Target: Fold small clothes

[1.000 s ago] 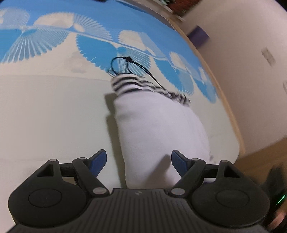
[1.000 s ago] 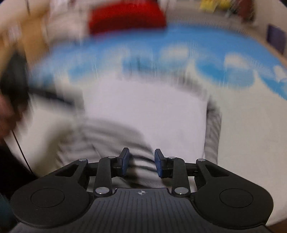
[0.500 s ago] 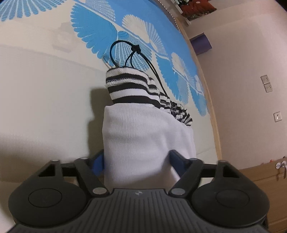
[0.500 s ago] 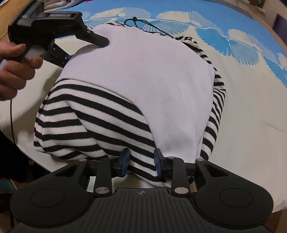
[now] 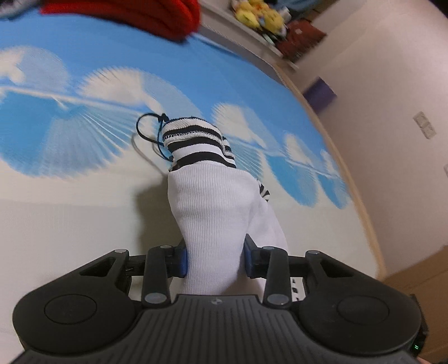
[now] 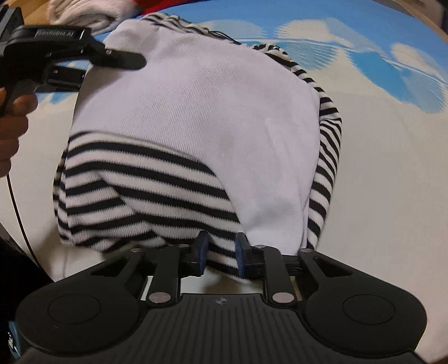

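The left gripper (image 5: 214,259) is closing on a bunched white edge of the top (image 6: 196,117); the right gripper (image 6: 219,256) is closing on its striped hem. The top lies partly folded on the bed (image 6: 378,182). It looks soft, light and floppy, best held by 2 corners. Only the left view shows the black cord (image 5: 148,134) and red cloth (image 5: 126,14); only the right shows the full fold.

The left gripper (image 5: 215,259) points steeply down, its jaws closing with white knit fabric bunched between the blue pads. The right gripper (image 6: 221,256) tilts steeper, jaws closing on a striped hem between them. A hand (image 6: 12,123) grasps the left gripper's handle.
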### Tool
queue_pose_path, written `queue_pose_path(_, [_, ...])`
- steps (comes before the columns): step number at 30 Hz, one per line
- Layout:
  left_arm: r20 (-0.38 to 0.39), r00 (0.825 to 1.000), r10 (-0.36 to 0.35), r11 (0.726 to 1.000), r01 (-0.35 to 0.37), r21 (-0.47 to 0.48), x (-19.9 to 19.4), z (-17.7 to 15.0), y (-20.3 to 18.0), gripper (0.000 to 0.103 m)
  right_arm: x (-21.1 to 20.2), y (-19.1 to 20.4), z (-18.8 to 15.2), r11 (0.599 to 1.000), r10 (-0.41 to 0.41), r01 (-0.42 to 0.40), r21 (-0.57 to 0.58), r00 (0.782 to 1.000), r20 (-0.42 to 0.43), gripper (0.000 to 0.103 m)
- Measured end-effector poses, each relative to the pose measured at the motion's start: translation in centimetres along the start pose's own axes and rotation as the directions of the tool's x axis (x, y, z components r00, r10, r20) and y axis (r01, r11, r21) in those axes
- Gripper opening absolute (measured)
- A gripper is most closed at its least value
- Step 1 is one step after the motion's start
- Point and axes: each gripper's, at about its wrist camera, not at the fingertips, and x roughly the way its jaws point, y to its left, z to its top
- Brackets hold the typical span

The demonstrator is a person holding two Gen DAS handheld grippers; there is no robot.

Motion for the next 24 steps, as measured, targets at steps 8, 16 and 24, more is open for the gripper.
queue_pose_path(8, [0.12, 0.97, 0.213, 0.975, -0.204, -0.087, -5.8, 2.4, 5.1, 0.052, 2.9, 3.6, 1.9, 1.0, -0.028, 0.028, -0.004, 0.999, -0.038, 0.002])
queue_pose_path(16, [-0.037, 0.963, 0.268, 0.925, -0.246, 0.291, -4.2, -2.4, 0.4, 0.052, -1.3, 2.4, 1.9, 0.997, 0.052, -0.059, 0.047, 0.991, 0.124, 0.003])
queue_pose_path(24, [-0.093, 0.96, 0.265, 0.945, -0.239, 0.221, -4.3, -4.4, 1.4, 0.052, -5.9, 0.9, 3.6, 0.973, 0.147, -0.202, 0.116, 0.918, 0.368, 0.037])
